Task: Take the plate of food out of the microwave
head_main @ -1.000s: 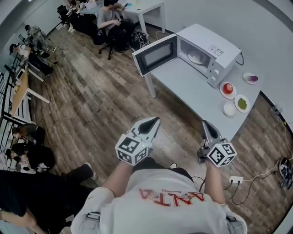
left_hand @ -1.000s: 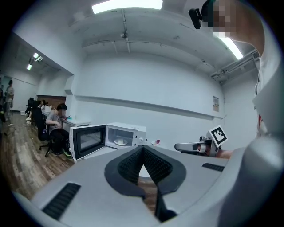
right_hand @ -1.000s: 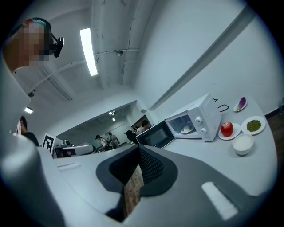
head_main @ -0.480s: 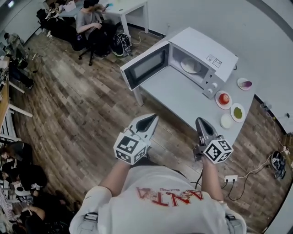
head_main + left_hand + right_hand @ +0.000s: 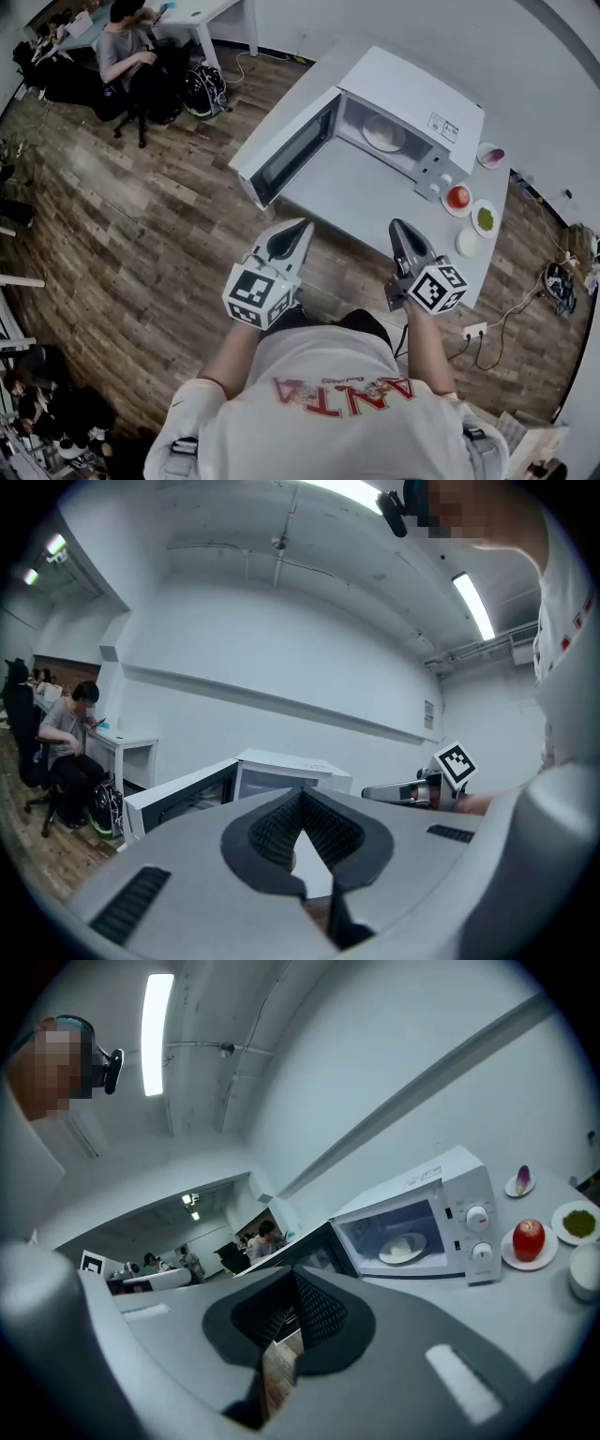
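Two hand-held grippers are hanging near the front edge of the worktop [image 5: 361, 197], both with jaws pressed together and nothing between them. The left hand-held gripper [image 5: 302, 228] is pointing at the open door [image 5: 286, 159] of the microwave [image 5: 412, 89]. The right hand-held gripper [image 5: 397, 228] is pointing at the oven at its twelve o'clock. The plate of food [image 5: 384, 134] is sitting inside the oven cavity, well apart from both. At four o'clock of the microwave, a saucer with a red fruit [image 5: 458, 198], a green-filled saucer [image 5: 485, 218] and a white bowl [image 5: 466, 244] are lying together.
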Demonstrator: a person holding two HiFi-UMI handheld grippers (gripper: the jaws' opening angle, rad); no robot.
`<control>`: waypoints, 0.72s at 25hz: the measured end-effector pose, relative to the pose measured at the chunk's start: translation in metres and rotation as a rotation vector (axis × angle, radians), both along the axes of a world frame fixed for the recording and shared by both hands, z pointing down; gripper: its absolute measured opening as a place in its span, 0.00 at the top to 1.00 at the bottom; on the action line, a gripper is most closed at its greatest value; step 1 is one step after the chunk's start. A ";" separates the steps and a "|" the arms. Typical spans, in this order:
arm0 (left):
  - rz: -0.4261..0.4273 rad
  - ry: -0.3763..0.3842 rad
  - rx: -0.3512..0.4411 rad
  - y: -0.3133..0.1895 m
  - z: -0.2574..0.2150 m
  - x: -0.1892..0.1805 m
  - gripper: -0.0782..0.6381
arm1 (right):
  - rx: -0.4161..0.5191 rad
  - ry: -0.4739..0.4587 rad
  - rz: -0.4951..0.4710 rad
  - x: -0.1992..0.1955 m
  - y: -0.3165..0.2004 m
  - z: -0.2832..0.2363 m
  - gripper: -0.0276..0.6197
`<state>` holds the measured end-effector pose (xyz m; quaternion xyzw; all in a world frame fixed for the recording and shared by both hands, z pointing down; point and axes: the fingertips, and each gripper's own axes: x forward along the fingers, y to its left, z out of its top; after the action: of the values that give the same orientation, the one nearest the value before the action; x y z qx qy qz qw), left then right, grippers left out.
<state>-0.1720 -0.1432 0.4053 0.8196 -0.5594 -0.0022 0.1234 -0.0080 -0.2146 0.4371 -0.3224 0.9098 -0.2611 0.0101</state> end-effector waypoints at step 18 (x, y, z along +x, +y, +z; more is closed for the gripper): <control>0.076 0.030 -0.101 -0.105 0.032 -0.006 0.88 | -0.323 -0.186 0.293 0.004 -0.146 0.079 0.95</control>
<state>-0.1779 -0.2484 0.4373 0.8330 -0.5253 0.0183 0.1729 -0.0038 -0.3609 0.5165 -0.4230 0.7948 -0.4277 0.0799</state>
